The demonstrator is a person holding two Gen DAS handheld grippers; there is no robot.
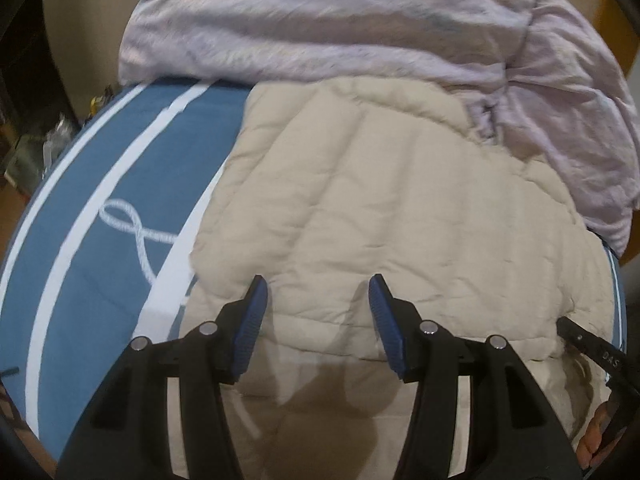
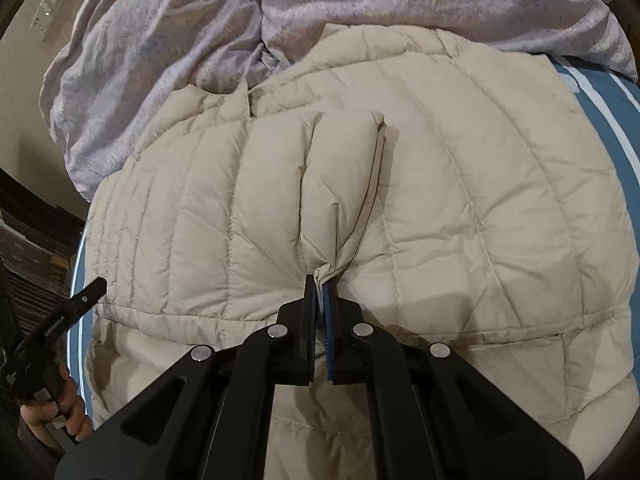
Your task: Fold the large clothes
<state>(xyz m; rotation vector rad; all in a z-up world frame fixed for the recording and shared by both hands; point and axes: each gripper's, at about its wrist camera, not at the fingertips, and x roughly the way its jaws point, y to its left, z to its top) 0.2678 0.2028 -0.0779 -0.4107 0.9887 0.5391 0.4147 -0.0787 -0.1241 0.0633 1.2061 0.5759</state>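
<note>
Folding looks barely begun: beige quilted jacket (image 2: pixel 400 184) lies on the blue striped cover (image 1: pixel 100 184), lilac duvet (image 1: pixel 320 20) at twelve o'clock. Right gripper (image 2: pixel 319 286) pinches a folded-over flap; left gripper (image 1: pixel 318 292) hovers, tongs apart, holding nothing.

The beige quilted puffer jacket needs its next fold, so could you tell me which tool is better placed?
Right. The right tool is shut on the beige quilted puffer jacket; the left tool is open above it.
</note>
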